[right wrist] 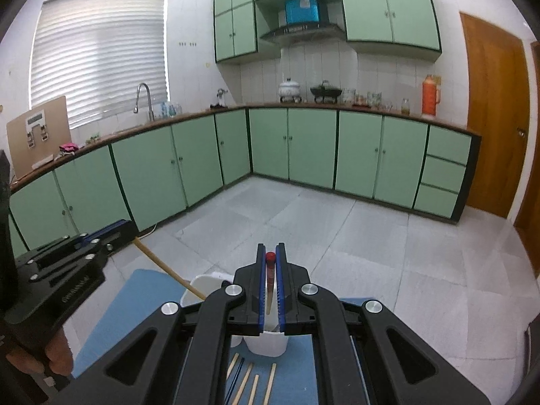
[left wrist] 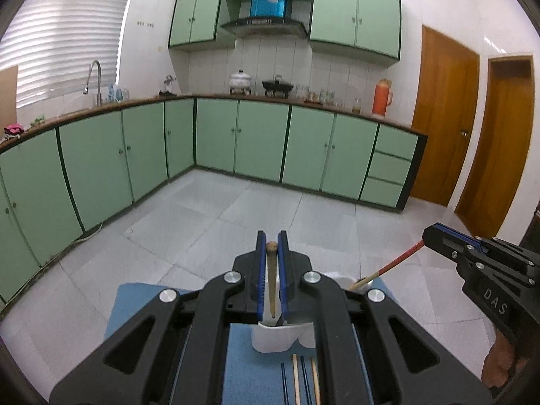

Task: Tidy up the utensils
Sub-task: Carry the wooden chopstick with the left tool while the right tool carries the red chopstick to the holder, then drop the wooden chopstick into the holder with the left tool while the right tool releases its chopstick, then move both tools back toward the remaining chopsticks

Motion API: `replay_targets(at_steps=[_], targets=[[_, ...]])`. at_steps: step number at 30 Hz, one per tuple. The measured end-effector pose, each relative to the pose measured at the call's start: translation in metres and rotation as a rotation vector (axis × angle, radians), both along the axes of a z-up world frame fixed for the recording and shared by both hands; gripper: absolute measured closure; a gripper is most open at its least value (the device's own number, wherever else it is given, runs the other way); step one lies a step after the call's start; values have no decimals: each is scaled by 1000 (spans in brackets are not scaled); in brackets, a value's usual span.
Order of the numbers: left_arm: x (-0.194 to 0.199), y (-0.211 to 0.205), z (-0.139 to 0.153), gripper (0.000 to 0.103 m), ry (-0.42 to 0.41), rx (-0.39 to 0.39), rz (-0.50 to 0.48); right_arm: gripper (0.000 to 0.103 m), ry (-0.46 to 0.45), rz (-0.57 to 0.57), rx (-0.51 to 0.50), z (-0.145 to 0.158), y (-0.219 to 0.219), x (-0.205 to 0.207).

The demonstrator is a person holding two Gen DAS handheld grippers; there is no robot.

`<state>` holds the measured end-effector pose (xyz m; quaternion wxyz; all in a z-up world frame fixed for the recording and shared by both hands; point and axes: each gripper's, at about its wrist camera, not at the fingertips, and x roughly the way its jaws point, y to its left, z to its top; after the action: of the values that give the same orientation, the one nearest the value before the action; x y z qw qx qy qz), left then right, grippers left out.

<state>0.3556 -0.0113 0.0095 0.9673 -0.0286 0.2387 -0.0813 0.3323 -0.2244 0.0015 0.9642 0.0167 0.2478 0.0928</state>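
Loose chopsticks (right wrist: 252, 386) are seen lying on the blue mat (right wrist: 145, 307), just in front of two white holders (right wrist: 266, 342). A brown chopstick (left wrist: 272, 278) is pinched between the closed jaws of the left gripper (left wrist: 272, 243), its lower end over the nearer white cup (left wrist: 275, 337). A red-tipped chopstick (right wrist: 270, 281) is clamped likewise by the right gripper (right wrist: 270, 253), above its holder. Each stick is probably best kept steeply angled and centred over the rim, then lowered well inside before the grip is released, so that neither tips the cup nor slides out.
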Motion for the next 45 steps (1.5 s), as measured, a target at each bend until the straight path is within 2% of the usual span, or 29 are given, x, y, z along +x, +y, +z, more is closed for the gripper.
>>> replay_targets(at_steps=[5, 12, 16, 17, 20, 22, 24, 27, 29, 32, 34, 37, 45], targets=[[13, 0, -20, 97, 52, 10, -4, 98, 37, 10, 1, -17, 3, 10], [14, 4, -23, 95, 60, 16, 3, 97, 68, 27, 10, -29, 5, 12], [8, 10, -24, 67, 57, -1, 10, 92, 58, 27, 2, -25, 3, 6], [6, 11, -24, 66, 53, -3, 12, 91, 57, 28, 3, -25, 2, 4], [1, 15, -24, 61, 54, -8, 17, 83, 52, 19, 7, -24, -1, 0], [-2, 18, -24, 58, 51, -13, 20, 71, 46, 8, 14, -23, -5, -4], [-6, 20, -23, 53, 44, -13, 27, 62, 33, -8, 19, -22, -10, -10], [-14, 26, -21, 44, 31, -16, 40, 56, 13, -26, 31, -18, -17, -19], [-21, 31, -18, 34, 23, -28, 46, 50, -2, -41, 37, -17, -22, -27], [-39, 38, -13, 22, -6, -34, 64, 34, -31, -73, 36, -15, -30, -43], [-52, 40, -12, 15, -19, -36, 67, 20, -56, -94, 39, -16, -34, -59], [-71, 43, -12, 12, -32, -40, 68, 6, -81, -123, 35, -19, -37, -81], [-129, 45, -38, 8, 3, -9, 46, 6, -55, -135, 59, -45, -45, -138]])
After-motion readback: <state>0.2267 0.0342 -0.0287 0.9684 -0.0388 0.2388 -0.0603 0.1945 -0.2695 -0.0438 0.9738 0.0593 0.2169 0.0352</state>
